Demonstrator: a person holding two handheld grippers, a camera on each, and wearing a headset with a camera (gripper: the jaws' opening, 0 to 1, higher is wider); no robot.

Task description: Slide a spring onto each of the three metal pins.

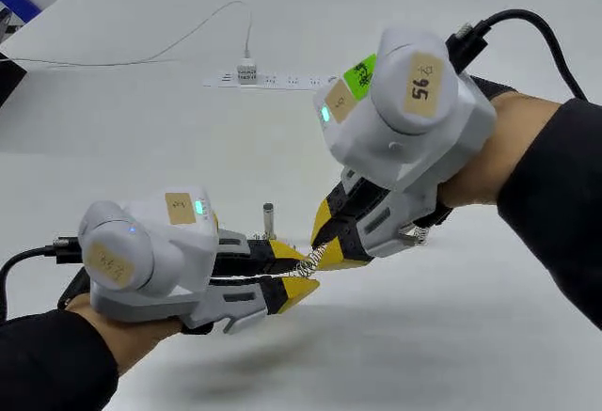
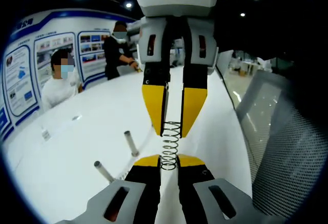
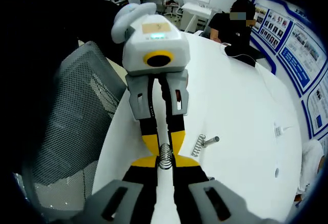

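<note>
I'm holding one spring (image 2: 170,147) off the table, left gripper (image 2: 169,161) clamped on one end, right gripper (image 2: 172,130) on the other. This looks like a regrip. Next, I'd free one end and line it over the nearest pin (image 2: 130,143).

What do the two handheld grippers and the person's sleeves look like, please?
The left gripper and right gripper each have a rounded white housing, black fingers with yellow tips, a small greenish light, a tan handwritten sticker and a black cable. The right one also bears a green label. The sleeves are black.
</note>
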